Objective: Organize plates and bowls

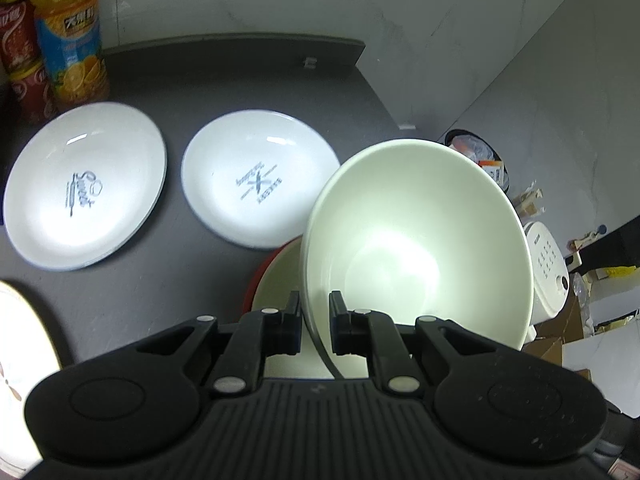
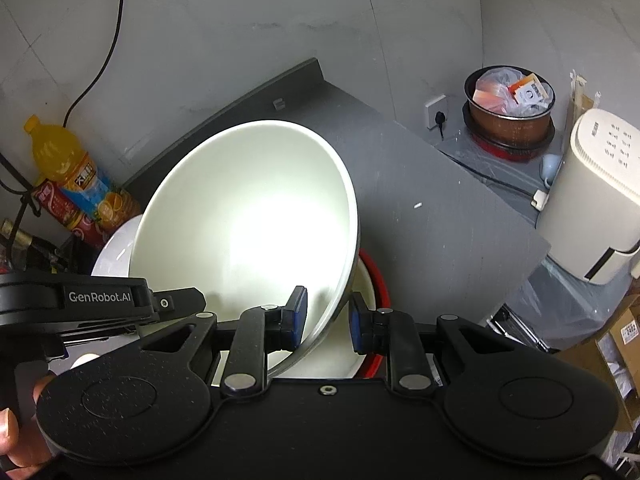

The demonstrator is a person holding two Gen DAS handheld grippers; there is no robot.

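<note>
A: Left gripper [image 1: 315, 322], bottom centre of its frame: jaws straddle the near rim of the white bowl [image 1: 416, 240], one finger inside, one outside. They look clamped on the rim, though I can't confirm both pads touch.

B: Right gripper [image 2: 327, 320] does the same on the opposite rim, bottom centre. But there's a visible gap between the outer pad and the bowl wall, so I'd call it parted around the rim, not squeezing.

A: The bowl is tilted steeply, mouth toward both cameras, directly over the red bowl [image 1: 276, 280] with the cream inside. Looks like nesting is in progress. That's my read.

B: Risks: if only the left really grips, the bowl pivots on one pinch point and drops. A glazed rim is slick. It could chip the red bowl [image 2: 374, 280] underneath, or slide off the counter edge at right.

A: Beyond that, at middle left of my frame, two white printed plates sit flat on the dark counter [image 1: 240, 76], apart from each other: big plate [image 1: 84, 184], small plate [image 1: 260, 178]. Another plate edge shows at lower left.

B: I can't see those prints; the bowl blocks them. I only get one plate rim [image 2: 114, 248] at middle left. What I do get: the person's fingers at lower left, and the other gripper's body.

A: Far upper left: juice bottle [image 1: 70, 36], red cans.

B: Upper right of mine: bin [image 2: 510, 116] and a white appliance [image 2: 596, 200].
</note>
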